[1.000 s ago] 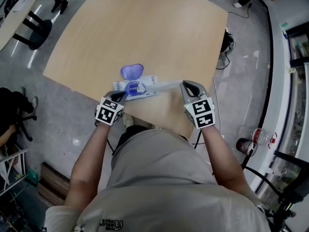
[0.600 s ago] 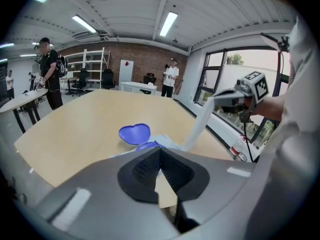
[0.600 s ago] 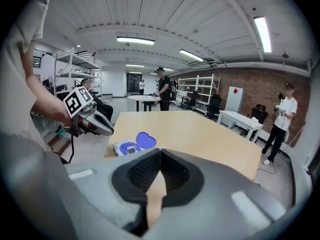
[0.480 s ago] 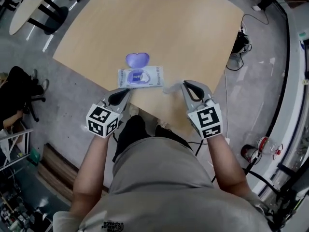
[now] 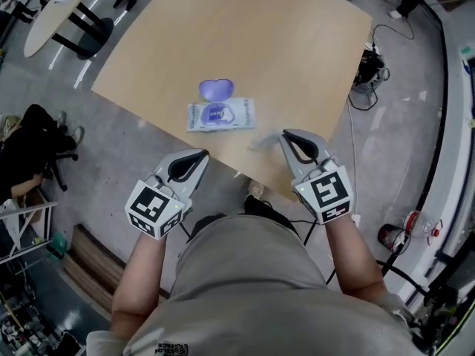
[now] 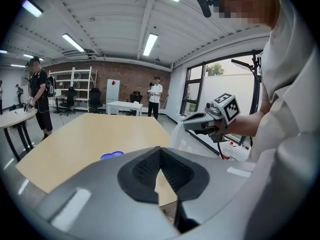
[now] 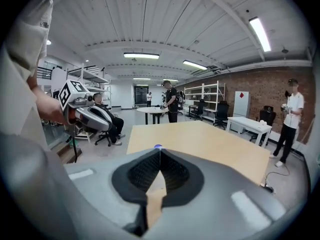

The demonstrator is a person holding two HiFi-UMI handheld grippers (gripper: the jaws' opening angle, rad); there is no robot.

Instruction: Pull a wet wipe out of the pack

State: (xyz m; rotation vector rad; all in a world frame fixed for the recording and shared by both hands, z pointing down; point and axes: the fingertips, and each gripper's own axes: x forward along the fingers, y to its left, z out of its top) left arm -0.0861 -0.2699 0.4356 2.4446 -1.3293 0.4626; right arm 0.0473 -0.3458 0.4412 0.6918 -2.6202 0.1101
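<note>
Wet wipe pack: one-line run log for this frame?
pack: on table, lid open | wipe: clear of pack, in right gripper | left gripper: shut, empty | right gripper: shut on wipe

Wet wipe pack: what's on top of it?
Its purple lid is flipped open past the far edge, baring the opening. What lies inside is too small to see.

Pack (image 5: 220, 115) print unreadable; in gripper views left tongs (image 6: 160, 151) & right tongs (image 7: 159, 153) hide all but lid (image 6: 112, 155).
</note>
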